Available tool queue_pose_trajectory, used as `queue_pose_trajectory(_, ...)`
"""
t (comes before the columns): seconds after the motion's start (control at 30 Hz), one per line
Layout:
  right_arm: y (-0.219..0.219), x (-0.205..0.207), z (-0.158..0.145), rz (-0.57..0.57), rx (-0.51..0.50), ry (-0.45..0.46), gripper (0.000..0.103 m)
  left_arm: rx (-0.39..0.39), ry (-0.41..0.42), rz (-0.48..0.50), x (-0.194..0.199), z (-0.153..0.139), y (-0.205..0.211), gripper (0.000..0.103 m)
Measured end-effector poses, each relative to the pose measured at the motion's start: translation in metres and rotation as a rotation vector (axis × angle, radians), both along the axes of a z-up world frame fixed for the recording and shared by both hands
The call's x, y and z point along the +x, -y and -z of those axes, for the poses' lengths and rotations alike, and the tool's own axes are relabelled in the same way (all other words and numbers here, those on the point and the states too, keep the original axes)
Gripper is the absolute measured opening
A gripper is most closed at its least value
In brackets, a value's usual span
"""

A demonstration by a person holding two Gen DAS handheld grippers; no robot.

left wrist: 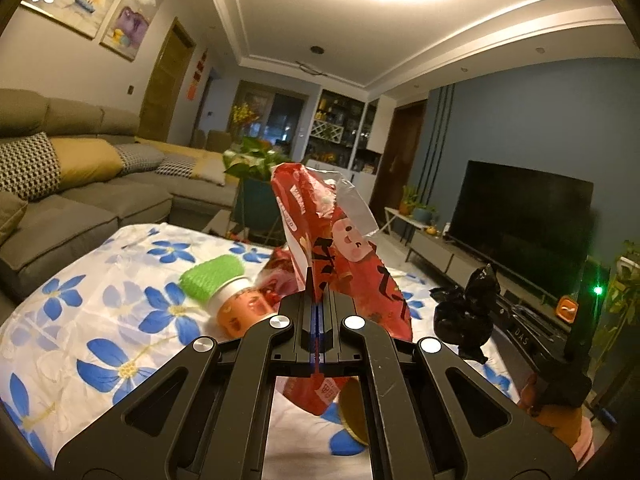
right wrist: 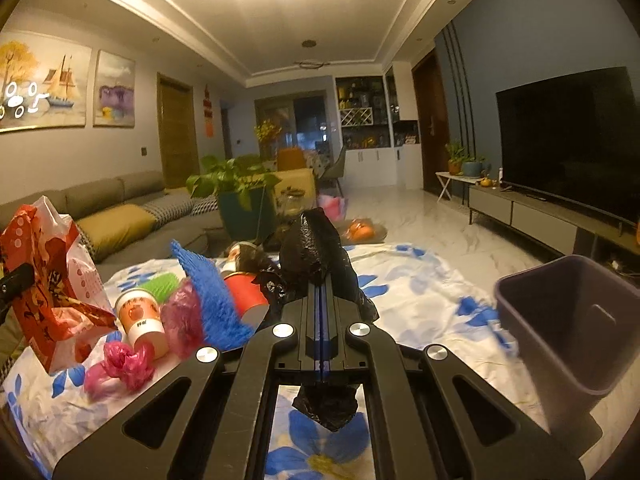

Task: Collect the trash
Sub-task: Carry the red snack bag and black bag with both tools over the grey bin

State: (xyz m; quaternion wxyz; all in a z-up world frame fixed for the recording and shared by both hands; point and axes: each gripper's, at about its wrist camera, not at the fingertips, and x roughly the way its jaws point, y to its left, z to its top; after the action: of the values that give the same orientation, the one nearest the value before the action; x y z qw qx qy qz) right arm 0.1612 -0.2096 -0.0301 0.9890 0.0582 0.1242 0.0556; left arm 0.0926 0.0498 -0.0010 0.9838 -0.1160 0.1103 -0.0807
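Observation:
My left gripper (left wrist: 317, 300) is shut on a red printed snack bag (left wrist: 344, 256) and holds it above the flowered tablecloth (left wrist: 100, 320); the bag also shows at the left of the right wrist view (right wrist: 48, 280). My right gripper (right wrist: 322, 300) is shut on a crumpled black plastic bag (right wrist: 312, 248), lifted over the table; it shows in the left wrist view (left wrist: 466, 312) too. A dark purple trash bin (right wrist: 568, 320) stands at the right, close to my right gripper.
On the table lie an orange paper cup (right wrist: 142, 320), a green mesh sleeve (left wrist: 212, 276), pink plastic scraps (right wrist: 124, 364), a blue fuzzy cloth (right wrist: 212, 296) and a red cup (right wrist: 246, 292). A grey sofa (left wrist: 80, 200) is left, a TV (right wrist: 568, 136) right.

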Motion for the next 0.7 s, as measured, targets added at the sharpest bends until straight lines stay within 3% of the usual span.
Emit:
queue_pose_trajectory(0.3, 0.034, -0.029, -0.012, 0.067, -0.007, 0.046, 0.001, 0.069, 0.043, 0.118, 0.002, -0.018, 0.054, 0.000)
queue_pose_trajectory(0.7, 0.112, -0.066, -0.026, 0.309, -0.070, 0.122, 0.001, 0.122, 0.043, 0.380, 0.037, -0.035, 0.183, 0.000)
